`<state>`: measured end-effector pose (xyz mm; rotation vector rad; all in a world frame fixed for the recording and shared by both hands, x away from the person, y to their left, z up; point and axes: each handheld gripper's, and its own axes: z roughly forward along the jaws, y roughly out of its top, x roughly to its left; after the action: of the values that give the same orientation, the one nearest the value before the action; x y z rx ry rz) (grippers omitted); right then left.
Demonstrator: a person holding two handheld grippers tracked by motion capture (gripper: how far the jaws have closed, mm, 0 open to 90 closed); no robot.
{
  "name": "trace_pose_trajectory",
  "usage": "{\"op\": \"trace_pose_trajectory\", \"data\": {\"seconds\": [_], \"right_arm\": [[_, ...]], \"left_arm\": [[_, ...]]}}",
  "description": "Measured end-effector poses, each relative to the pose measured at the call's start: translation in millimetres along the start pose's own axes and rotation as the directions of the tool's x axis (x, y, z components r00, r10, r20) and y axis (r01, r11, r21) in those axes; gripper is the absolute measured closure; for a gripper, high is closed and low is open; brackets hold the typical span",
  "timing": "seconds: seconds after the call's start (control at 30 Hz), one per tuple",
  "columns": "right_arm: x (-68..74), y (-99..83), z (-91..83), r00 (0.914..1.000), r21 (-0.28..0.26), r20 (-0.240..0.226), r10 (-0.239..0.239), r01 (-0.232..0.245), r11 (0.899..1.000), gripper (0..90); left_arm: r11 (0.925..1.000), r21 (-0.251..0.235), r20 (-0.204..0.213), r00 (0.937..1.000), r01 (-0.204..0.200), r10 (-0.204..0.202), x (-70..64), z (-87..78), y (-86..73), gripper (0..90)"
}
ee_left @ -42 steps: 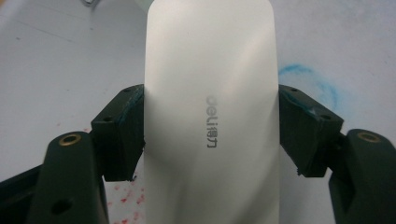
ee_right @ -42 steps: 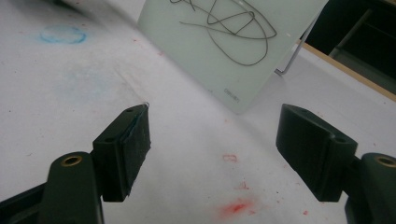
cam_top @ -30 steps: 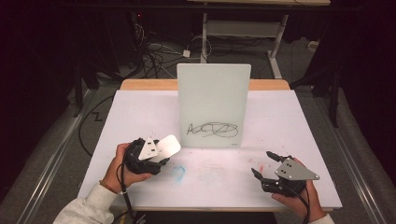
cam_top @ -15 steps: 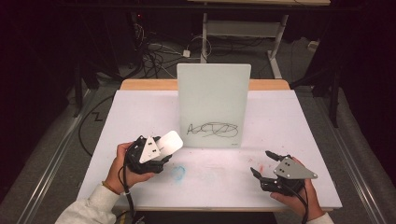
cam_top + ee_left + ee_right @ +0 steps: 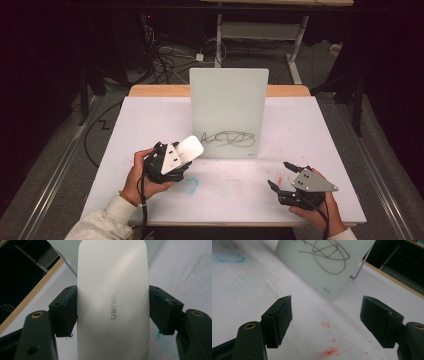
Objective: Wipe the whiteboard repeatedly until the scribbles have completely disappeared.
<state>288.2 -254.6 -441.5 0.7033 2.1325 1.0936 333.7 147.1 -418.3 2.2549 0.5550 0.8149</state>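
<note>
My left hand-held gripper (image 5: 176, 159) is clamped on a white eraser (image 5: 187, 148), its jaws pressing both long sides, just in front of the lower left corner of the upright whiteboard (image 5: 228, 107). A black scribble (image 5: 229, 139) sits low on the board. My right hand-held gripper (image 5: 283, 176) rests with jaws apart above the table (image 5: 150, 115), holding nothing.

bright lit table (image 5: 310, 125), dark surroundings; glare on the perhaps slightly blurred eraser (image 5: 112, 290).
</note>
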Motion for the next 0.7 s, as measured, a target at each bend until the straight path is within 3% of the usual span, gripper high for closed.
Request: {"op": "trace_pose_trajectory", "data": {"seconds": [0.7], "right_arm": [[1.2,0.2,-3.7,0.9998,-0.008,0.019,-0.01,0.01,1.0,26.2]], "left_arm": [[0.9994,0.007,-0.069,0.997,-0.035,0.035,1.1,23.1,20.4,29.1]]}}
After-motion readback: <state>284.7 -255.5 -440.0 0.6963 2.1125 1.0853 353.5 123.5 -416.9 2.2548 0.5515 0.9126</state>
